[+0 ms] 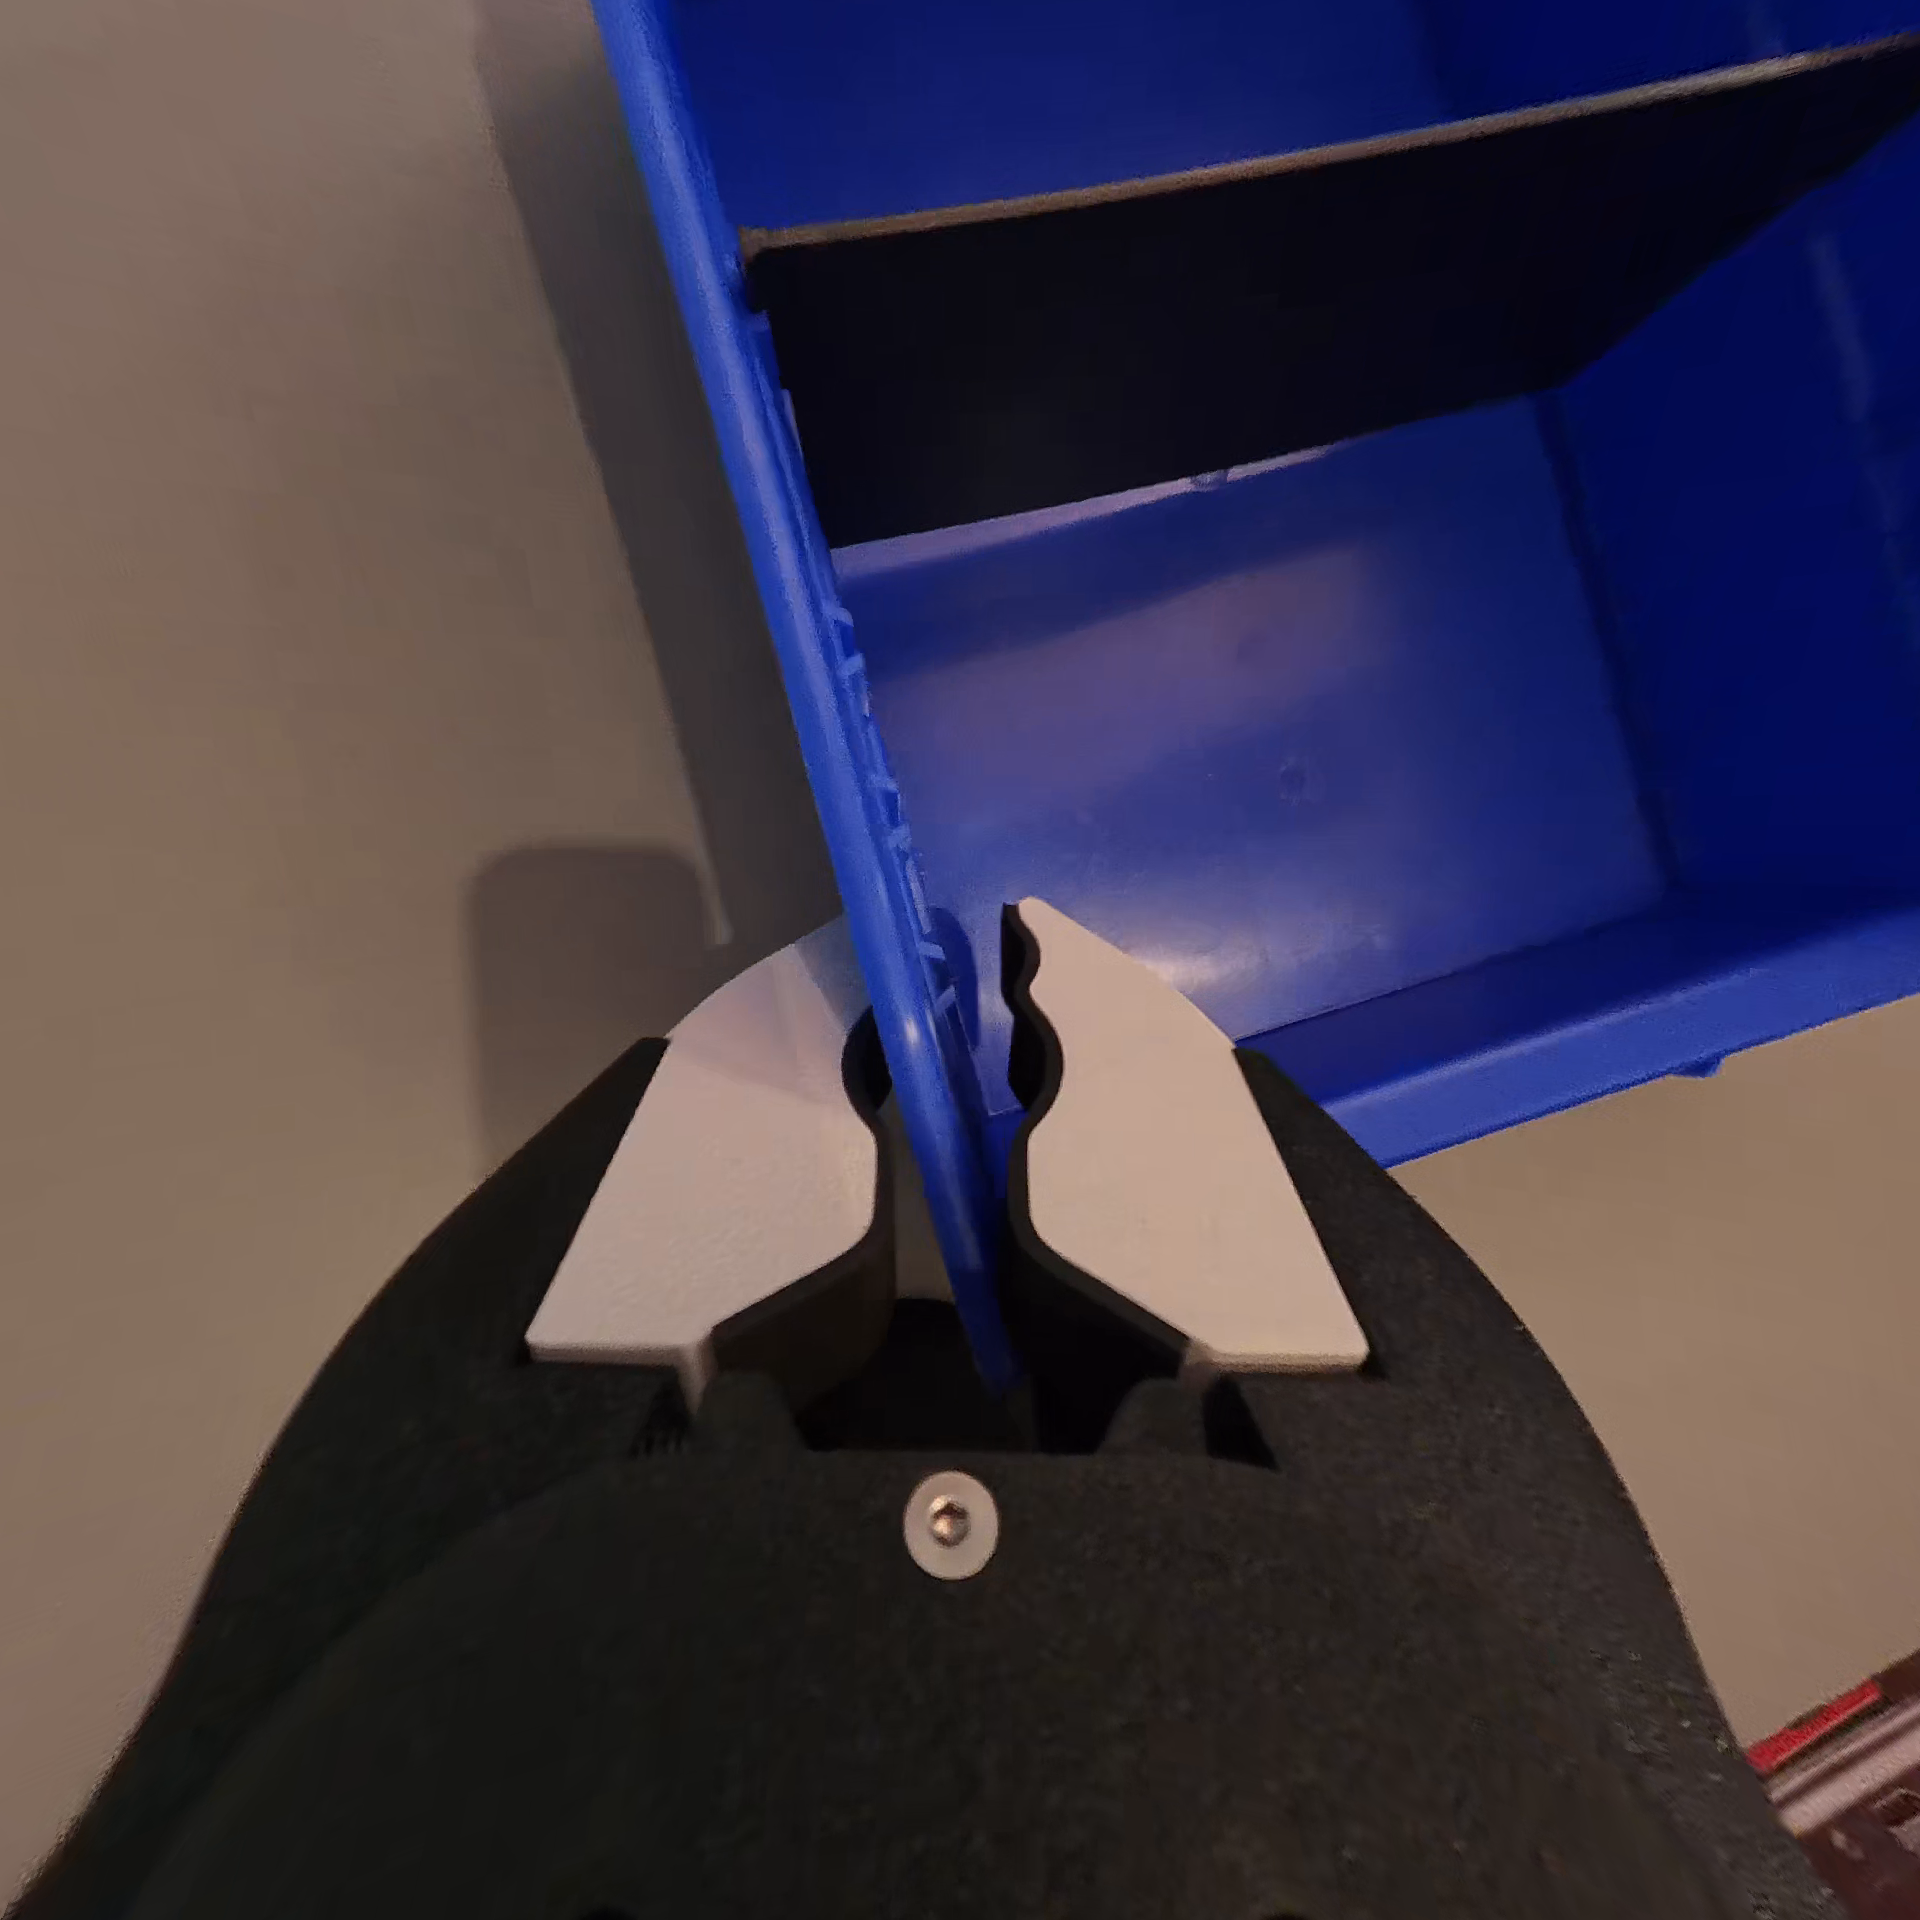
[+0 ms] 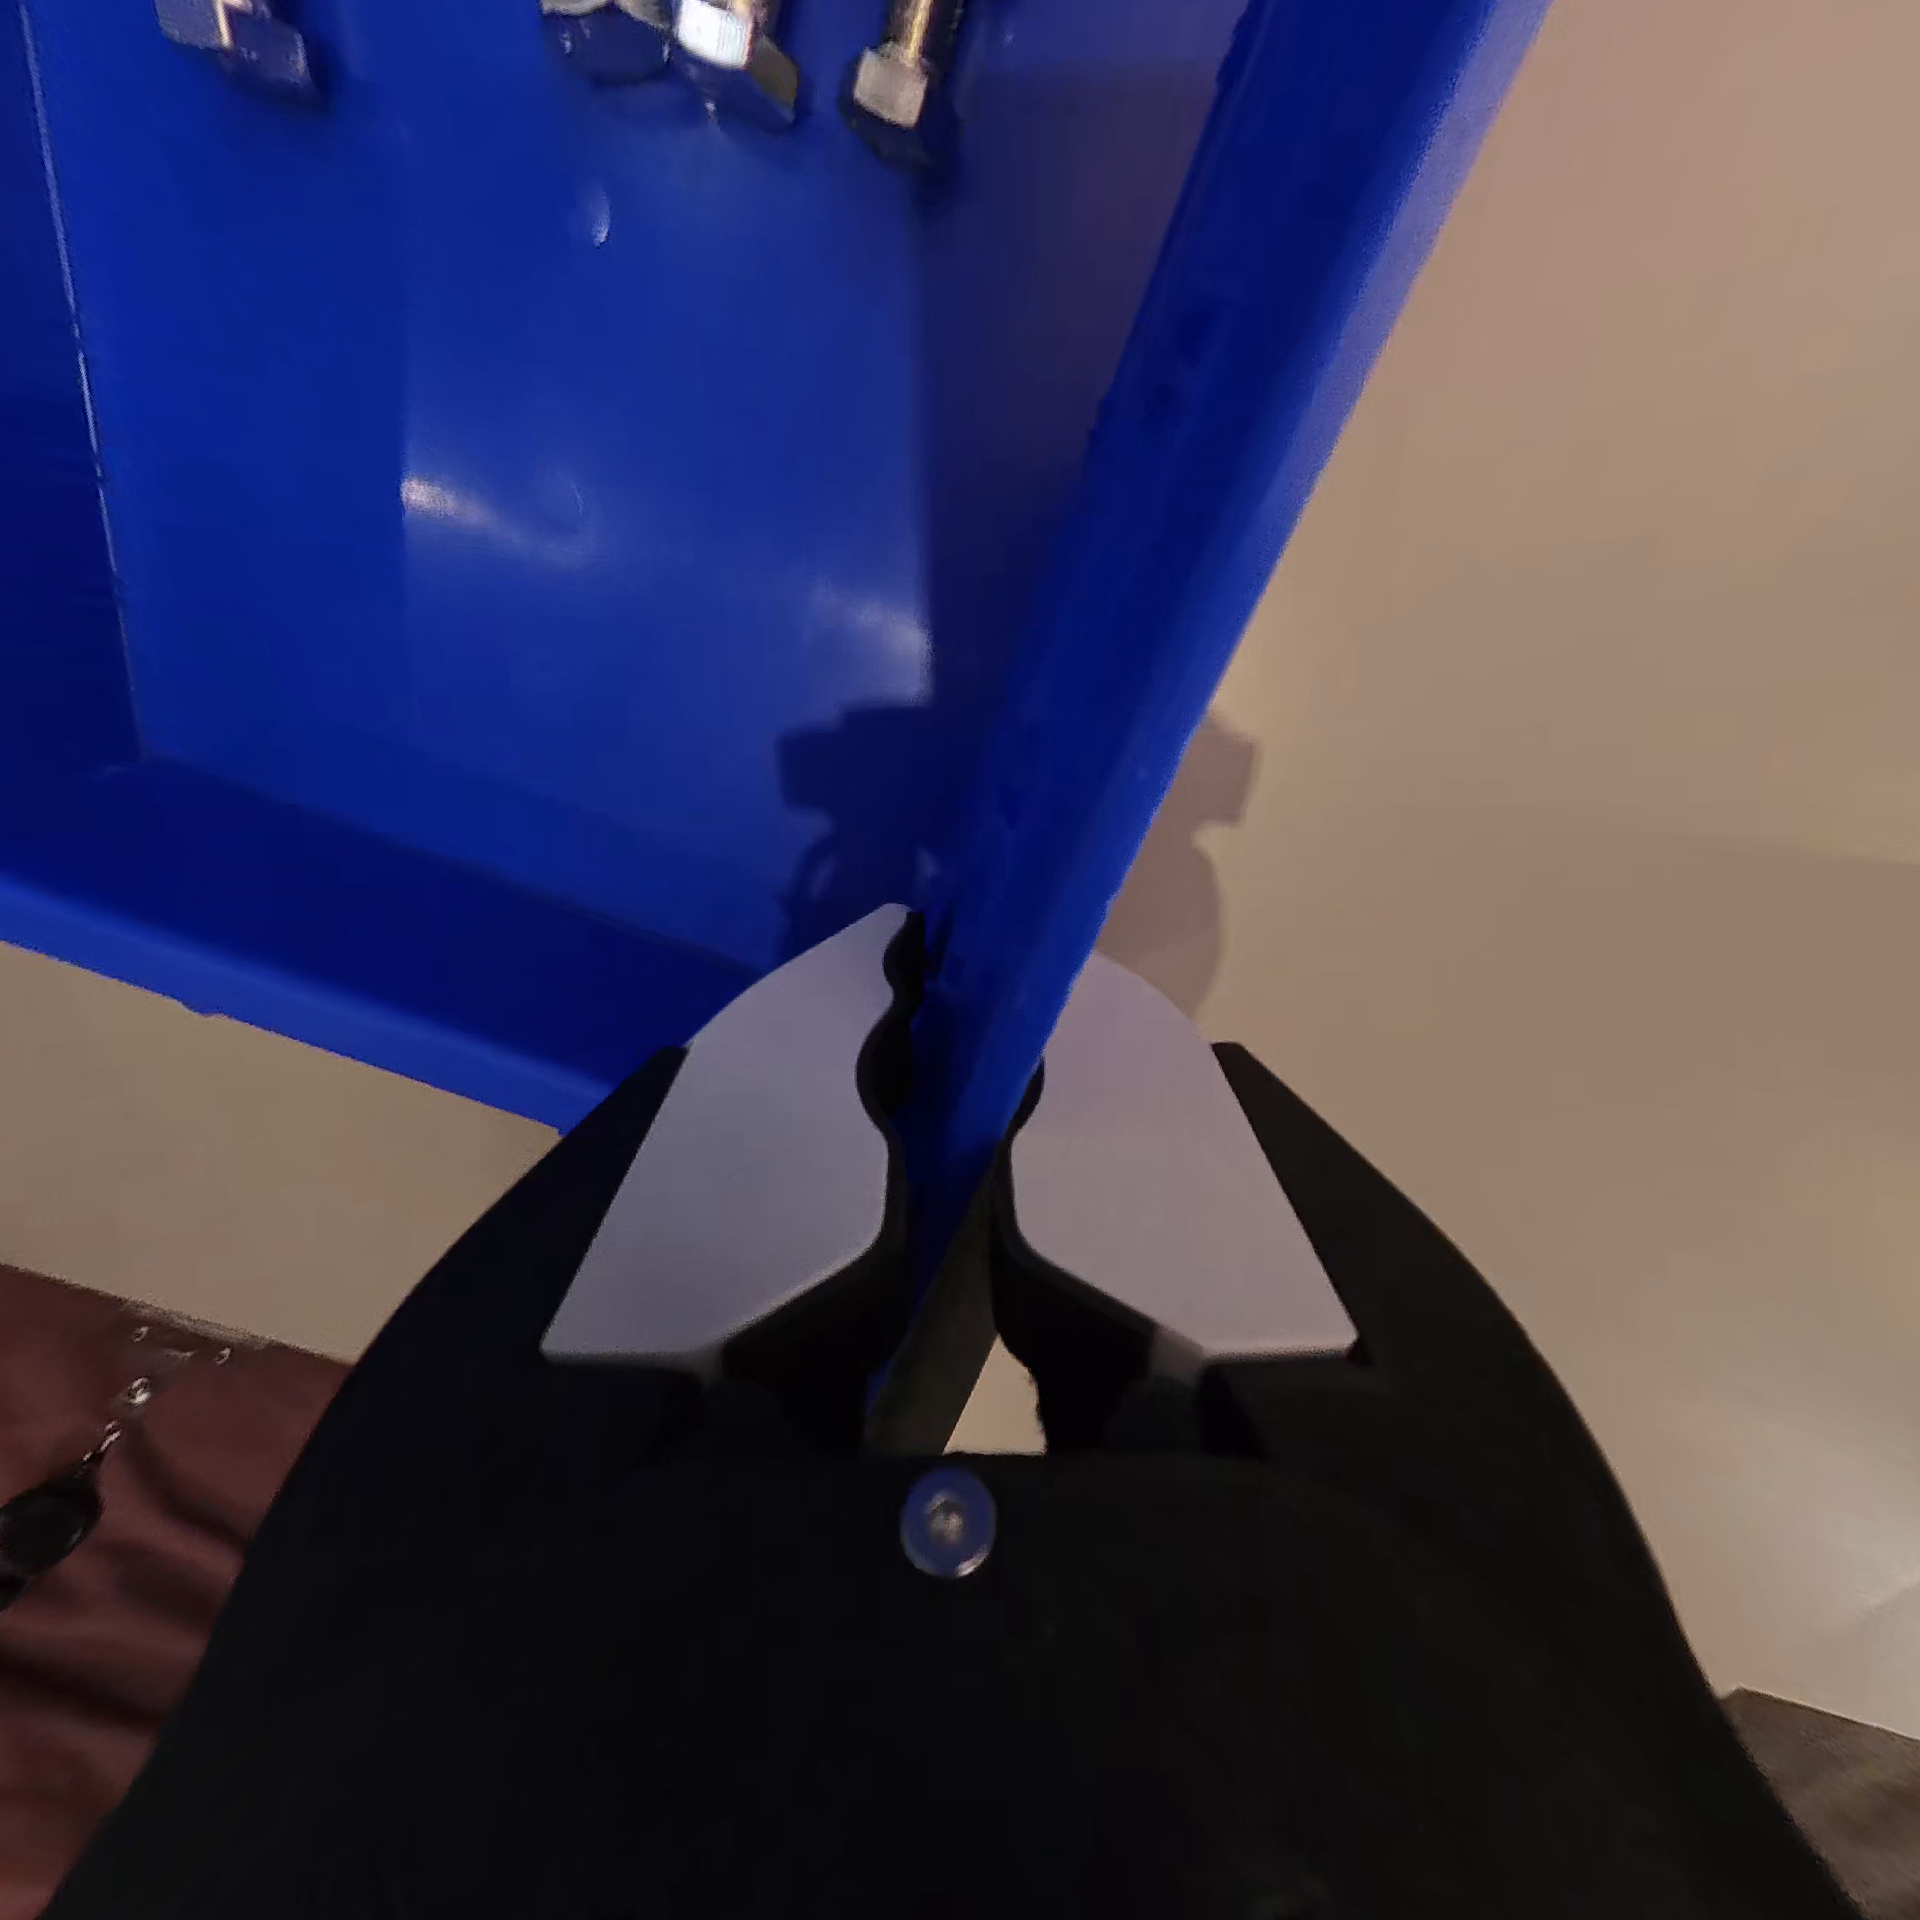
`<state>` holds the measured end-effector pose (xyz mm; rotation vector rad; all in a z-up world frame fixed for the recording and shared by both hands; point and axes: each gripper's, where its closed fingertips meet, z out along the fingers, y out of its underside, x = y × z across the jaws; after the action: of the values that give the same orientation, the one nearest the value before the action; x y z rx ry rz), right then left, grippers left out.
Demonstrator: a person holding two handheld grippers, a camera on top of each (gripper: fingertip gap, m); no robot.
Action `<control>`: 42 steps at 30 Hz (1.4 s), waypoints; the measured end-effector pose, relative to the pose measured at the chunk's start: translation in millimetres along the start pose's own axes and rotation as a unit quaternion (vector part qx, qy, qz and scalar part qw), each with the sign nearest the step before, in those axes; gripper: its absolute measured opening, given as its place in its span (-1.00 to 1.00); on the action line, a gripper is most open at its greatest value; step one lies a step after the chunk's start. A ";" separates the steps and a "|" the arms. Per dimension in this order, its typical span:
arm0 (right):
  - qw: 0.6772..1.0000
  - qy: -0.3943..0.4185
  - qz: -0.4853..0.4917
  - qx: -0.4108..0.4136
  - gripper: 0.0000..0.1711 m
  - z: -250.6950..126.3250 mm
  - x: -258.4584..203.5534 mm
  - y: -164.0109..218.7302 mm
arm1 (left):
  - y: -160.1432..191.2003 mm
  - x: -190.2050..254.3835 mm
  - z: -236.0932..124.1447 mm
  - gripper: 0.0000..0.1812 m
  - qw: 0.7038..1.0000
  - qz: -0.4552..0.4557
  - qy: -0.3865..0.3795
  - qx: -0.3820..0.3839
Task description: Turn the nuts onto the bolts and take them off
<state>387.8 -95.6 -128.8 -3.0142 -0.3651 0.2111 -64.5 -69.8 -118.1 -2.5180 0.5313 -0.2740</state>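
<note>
Clamping the blue bin's [image 1: 1299, 790] walls: left gripper [image 1: 940, 997], right gripper [image 2: 961, 997]; embossing illegible.

Left wrist view looks forward and down along its claw [image 1: 940, 997], very close to the left wall of a blue bin [image 1: 1351, 779]. Right wrist view does likewise at the bin's [image 2: 468, 468] right wall. Both share the bin and the pale surface [image 1: 260, 520].

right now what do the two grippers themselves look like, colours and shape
Both look alike. The left gripper has a broad matt black body with a grainy surface that forks into two arms, each tipped with a pale grey finger with a wavy black inner edge. A silver screw sits at the centre of the body. The right gripper has the same black body, grey fingers and central screw. No cables or sleeves show.
</note>
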 end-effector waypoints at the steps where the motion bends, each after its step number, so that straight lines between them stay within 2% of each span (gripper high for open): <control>1: 1.000 0.006 -0.002 0.010 -0.84 -0.8 0.4 -7.6 | -1.0 6.1 1.2 -0.80 1.000 -0.006 0.008 0.005; 4: 0.998 0.008 0.030 0.046 -0.79 -3.7 4.7 -34.5 | -3.1 21.6 3.0 -0.76 0.999 -0.034 0.034 0.017; 9: 0.997 0.002 0.065 -0.039 -0.76 13.9 9.5 -33.5 | -2.9 41.2 3.9 -0.70 0.997 -0.052 0.048 0.036; 10: 0.996 0.000 0.071 -0.054 -0.77 17.7 9.1 -31.9 | -2.0 46.8 3.8 -0.67 0.997 -0.050 0.051 0.036; 12: 0.995 -0.001 0.074 -0.065 -0.93 18.9 8.8 -32.1 | -0.9 58.8 4.5 -0.62 0.997 -0.033 0.055 0.037; 16: 0.995 -0.015 0.083 -0.058 -0.94 18.2 13.1 -32.8 | -1.5 77.1 1.7 -0.41 0.995 -0.018 0.080 0.050; 20: 0.995 -0.020 0.083 -0.056 -0.94 16.3 23.4 -29.3 | -8.7 85.7 -24.9 -0.39 0.985 -0.028 0.122 0.117; 25: 0.996 -0.009 0.081 -0.047 -0.94 7.1 44.2 -23.0 | -3.9 74.6 -76.8 -0.35 0.984 0.032 0.059 0.167; 30: 0.995 0.025 0.082 -0.048 -0.95 -20.7 66.4 -12.5 | 13.9 58.9 -117.2 -0.39 0.977 0.036 0.051 0.206; 36: 0.994 0.048 0.088 -0.033 -0.95 -81.6 70.2 -17.0 | 48.6 30.8 -136.9 -0.39 0.977 0.002 0.045 0.211; 39: 0.994 0.070 0.078 -0.016 -0.95 -118.5 59.2 -31.2 | 60.0 14.1 -145.5 -0.41 0.973 -0.023 0.031 0.227; 42: 0.996 0.069 0.060 -0.007 -0.94 -147.4 29.3 -50.0 | 73.6 4.3 -150.2 -0.41 0.973 -0.046 0.035 0.225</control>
<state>426.4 -51.9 18.5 -3.0451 -0.1754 0.0078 -128.5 -199.3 -33.7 -2.0983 0.3333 -0.4645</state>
